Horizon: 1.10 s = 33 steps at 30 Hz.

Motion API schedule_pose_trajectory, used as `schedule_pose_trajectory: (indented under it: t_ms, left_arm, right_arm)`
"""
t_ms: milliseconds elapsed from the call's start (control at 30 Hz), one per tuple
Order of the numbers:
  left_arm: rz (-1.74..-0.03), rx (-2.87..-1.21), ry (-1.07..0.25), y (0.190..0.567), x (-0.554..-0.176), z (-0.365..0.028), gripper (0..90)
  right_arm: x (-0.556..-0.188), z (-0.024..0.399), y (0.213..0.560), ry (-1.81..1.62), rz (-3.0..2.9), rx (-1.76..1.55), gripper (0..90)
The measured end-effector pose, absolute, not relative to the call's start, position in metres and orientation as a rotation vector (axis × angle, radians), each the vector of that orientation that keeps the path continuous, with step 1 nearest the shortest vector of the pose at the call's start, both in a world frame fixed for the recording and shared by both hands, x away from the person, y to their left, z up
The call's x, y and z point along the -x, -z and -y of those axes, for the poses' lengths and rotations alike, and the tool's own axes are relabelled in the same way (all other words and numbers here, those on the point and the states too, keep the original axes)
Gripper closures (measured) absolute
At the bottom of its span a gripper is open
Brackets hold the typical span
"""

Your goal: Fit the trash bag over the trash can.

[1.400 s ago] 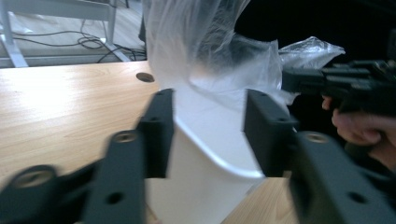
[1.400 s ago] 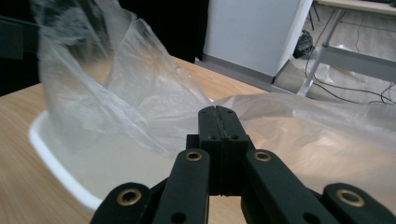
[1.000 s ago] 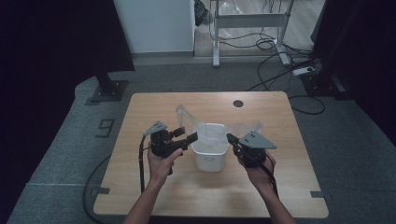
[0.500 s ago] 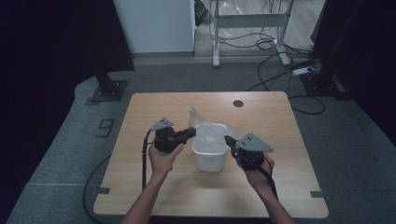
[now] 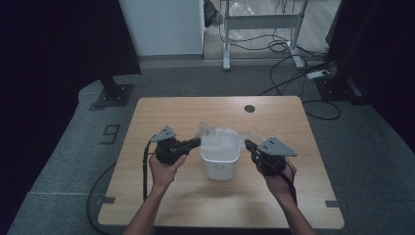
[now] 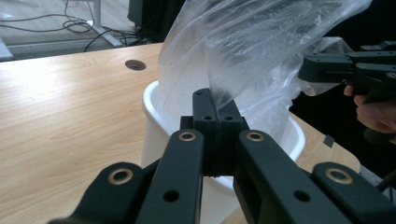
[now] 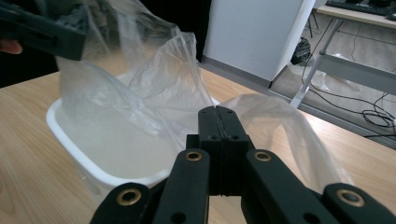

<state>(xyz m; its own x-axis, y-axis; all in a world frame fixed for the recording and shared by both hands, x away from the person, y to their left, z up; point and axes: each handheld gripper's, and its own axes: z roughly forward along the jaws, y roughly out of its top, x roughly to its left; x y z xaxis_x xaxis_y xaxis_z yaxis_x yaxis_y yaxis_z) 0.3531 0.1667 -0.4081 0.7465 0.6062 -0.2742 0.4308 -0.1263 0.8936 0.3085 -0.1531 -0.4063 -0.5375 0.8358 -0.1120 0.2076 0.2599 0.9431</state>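
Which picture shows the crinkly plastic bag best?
The left gripper view: the plastic bag rises large from the white bin. The right gripper view shows it draped over the rim; the high view shows it small.

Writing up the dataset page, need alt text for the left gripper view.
The left gripper has its black jaws shut on the edge of a clear plastic bag that stands in a white bin on a wooden table. The other gripper shows at the right edge.

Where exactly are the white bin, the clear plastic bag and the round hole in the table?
white bin (image 5: 220,165): high view, front wall.
clear plastic bag (image 6: 243,42): left gripper view, crinkled upper part.
round hole (image 5: 250,108): high view, its dark centre, far side of the table.
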Motion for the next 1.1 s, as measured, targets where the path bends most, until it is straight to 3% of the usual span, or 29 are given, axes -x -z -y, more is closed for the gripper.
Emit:
schedule_pose_trajectory:
  t_ms: [533, 967, 1100]
  left_arm:
    - [-0.81, -1.756, -0.142, 0.416, -0.352, -0.179, 89.9]
    - [-0.794, -1.764, -0.121, 0.421, -0.349, -0.176, 89.6]
    - [-0.793, -1.763, -0.124, 0.422, -0.348, -0.174, 89.4]
  right_arm:
    - [-0.311, 0.173, 0.399, -1.281, -1.877, -0.983, 88.8]
    - [-0.346, 0.156, 0.405, -1.245, -1.906, -1.018, 85.8]
    - [-0.343, 0.153, 0.406, -1.256, -1.88, -1.008, 71.4]
